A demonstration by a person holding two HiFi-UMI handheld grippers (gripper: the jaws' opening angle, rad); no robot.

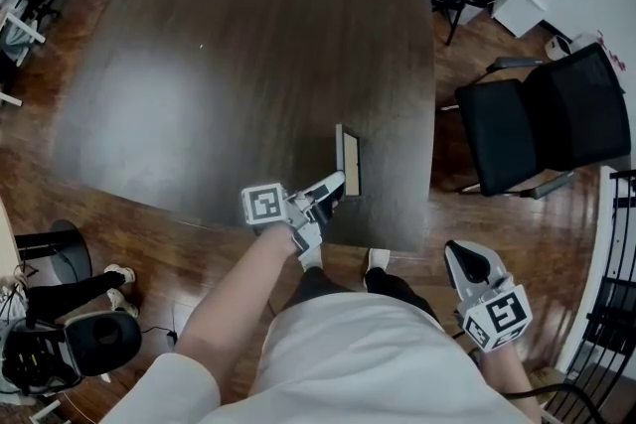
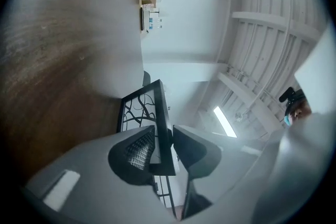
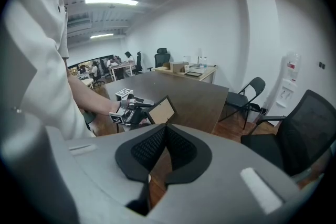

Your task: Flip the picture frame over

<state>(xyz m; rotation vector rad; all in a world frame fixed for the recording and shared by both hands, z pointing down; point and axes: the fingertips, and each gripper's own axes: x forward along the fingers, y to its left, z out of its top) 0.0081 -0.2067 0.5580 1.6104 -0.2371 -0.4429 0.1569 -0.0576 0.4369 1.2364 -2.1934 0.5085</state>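
Picture frame (image 1: pixel 349 164): standing on edge on the dark table (image 1: pixel 229 65), close to its near rim.
Left gripper (image 1: pixel 334 185): jaws clamped on the frame's border.
Right gripper (image 1: pixel 465 261): jaws pressed together on nothing, off the table.

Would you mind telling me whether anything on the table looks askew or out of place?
Only the frame: it stands on edge by the table's near side rather than lying flat, its rim clamped in the left gripper. Nothing looks spilled or damaged.
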